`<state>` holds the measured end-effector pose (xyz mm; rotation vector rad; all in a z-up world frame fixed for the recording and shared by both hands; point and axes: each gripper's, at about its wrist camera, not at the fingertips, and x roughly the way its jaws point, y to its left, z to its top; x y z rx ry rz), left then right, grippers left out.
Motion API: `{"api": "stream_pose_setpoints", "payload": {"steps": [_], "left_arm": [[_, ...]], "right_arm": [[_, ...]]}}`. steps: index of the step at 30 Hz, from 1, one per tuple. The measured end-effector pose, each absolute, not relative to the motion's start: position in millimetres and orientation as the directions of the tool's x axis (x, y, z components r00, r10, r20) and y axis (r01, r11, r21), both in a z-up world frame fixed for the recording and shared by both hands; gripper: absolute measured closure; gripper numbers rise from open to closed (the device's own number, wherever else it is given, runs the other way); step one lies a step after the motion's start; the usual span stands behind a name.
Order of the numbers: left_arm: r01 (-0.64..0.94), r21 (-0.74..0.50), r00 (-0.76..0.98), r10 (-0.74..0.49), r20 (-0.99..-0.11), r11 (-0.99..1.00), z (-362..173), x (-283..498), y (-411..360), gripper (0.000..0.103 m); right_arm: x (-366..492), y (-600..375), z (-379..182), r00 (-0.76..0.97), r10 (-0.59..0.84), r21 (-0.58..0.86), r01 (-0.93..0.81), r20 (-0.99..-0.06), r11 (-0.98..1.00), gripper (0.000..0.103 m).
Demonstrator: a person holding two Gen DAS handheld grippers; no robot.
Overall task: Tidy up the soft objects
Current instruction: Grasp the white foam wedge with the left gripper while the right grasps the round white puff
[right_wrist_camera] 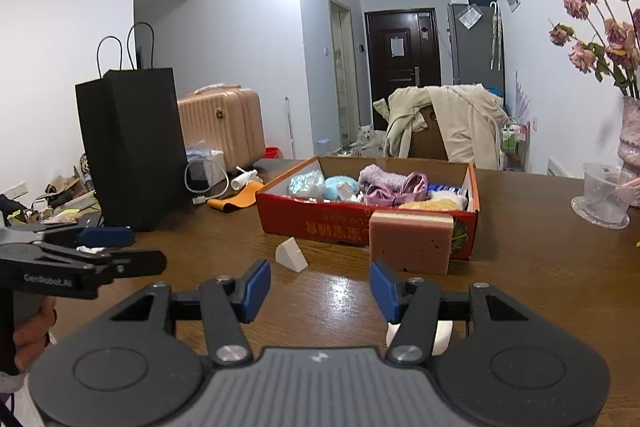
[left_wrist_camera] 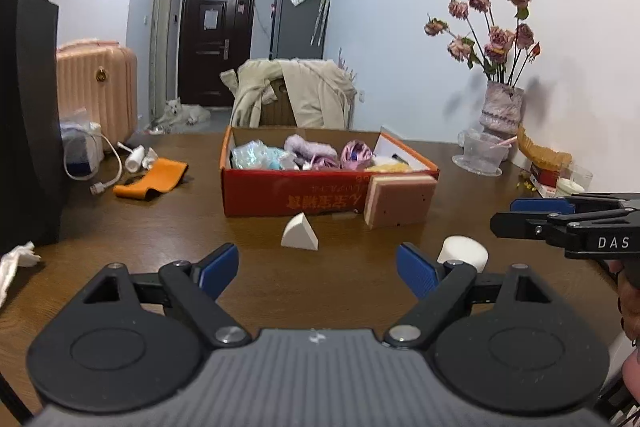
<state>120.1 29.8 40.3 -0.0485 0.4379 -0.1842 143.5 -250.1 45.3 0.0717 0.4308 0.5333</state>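
Observation:
A red cardboard box (left_wrist_camera: 280,195) (right_wrist_camera: 316,219) on the brown table holds several soft items. A pink-brown sponge block (left_wrist_camera: 400,201) (right_wrist_camera: 412,241) leans against its front right corner. A white wedge sponge (left_wrist_camera: 300,233) (right_wrist_camera: 290,255) lies in front of the box. A white round puff (left_wrist_camera: 464,251) (right_wrist_camera: 440,341) lies by the right fingers of both grippers. My left gripper (left_wrist_camera: 318,271) is open and empty, hovering before the wedge. My right gripper (right_wrist_camera: 320,285) is open and empty; it also shows in the left wrist view (left_wrist_camera: 516,215).
A black paper bag (left_wrist_camera: 28,115) (right_wrist_camera: 132,147) stands at the table's left. An orange pouch (left_wrist_camera: 150,179), a charger cable (left_wrist_camera: 108,171) and white tissue (left_wrist_camera: 16,259) lie left of the box. A vase of dried roses (left_wrist_camera: 502,107) and a clear cup (left_wrist_camera: 480,151) stand right.

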Motion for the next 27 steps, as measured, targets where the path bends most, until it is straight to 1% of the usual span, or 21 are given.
{"api": "stream_pose_setpoints", "payload": {"steps": [3, 5, 7, 11, 13, 16, 18, 20, 22, 23, 24, 25, 27], "left_arm": [[0.163, -0.094, 0.877, -0.188, -0.442, 0.982, 31, 137, 29, 0.017], [0.158, -0.103, 0.869, -0.188, -0.458, 0.982, 26, 153, 28, 0.021], [0.157, -0.108, 0.862, -0.190, -0.469, 0.982, 22, 170, 28, 0.028], [0.161, -0.096, 0.850, -0.188, -0.492, 0.982, 12, 219, 22, 0.033], [0.162, -0.090, 0.838, -0.185, -0.513, 0.983, 5, 245, 19, 0.036], [0.147, -0.059, 0.826, -0.156, -0.542, 0.987, -6, 279, 14, 0.037], [0.153, -0.061, 0.815, -0.161, -0.557, 0.986, -12, 292, 13, 0.037], [0.156, -0.065, 0.803, -0.165, -0.573, 0.986, -19, 302, 14, 0.037], [0.155, -0.071, 0.795, -0.167, -0.583, 0.985, -25, 305, 15, 0.039], [0.156, -0.077, 0.790, -0.171, -0.589, 0.985, -26, 306, 15, 0.041], [0.157, -0.082, 0.785, -0.175, -0.594, 0.984, -28, 307, 16, 0.050], [0.165, -0.083, 0.780, -0.181, -0.599, 0.983, -29, 307, 16, 0.065], [0.170, -0.078, 0.775, -0.182, -0.605, 0.982, -31, 308, 14, 0.070]], "right_arm": [[159, -245, 33, 0.760, 0.502, 0.193, -0.465, -0.413, 0.864, 0.049], [170, -242, 24, 0.751, 0.499, 0.200, -0.460, -0.433, 0.865, 0.049], [182, -240, 18, 0.749, 0.491, 0.198, -0.452, -0.445, 0.870, 0.050], [205, -247, 12, 0.775, 0.433, 0.175, -0.398, -0.460, 0.900, 0.050], [217, -255, 5, 0.779, 0.395, 0.168, -0.360, -0.487, 0.918, 0.050], [228, -266, -6, 0.774, 0.358, 0.155, -0.326, -0.523, 0.933, 0.049], [231, -270, -15, 0.761, 0.356, 0.157, -0.325, -0.543, 0.933, 0.049], [234, -271, -22, 0.749, 0.354, 0.154, -0.325, -0.561, 0.933, 0.042], [237, -271, -27, 0.740, 0.355, 0.154, -0.329, -0.571, 0.932, 0.041], [238, -272, -29, 0.736, 0.366, 0.165, -0.334, -0.569, 0.928, 0.039], [240, -272, -29, 0.731, 0.379, 0.176, -0.342, -0.568, 0.923, 0.039], [242, -271, -29, 0.727, 0.389, 0.183, -0.350, -0.566, 0.919, 0.039], [246, -266, -30, 0.710, 0.419, 0.197, -0.376, -0.566, 0.905, 0.039]]}}
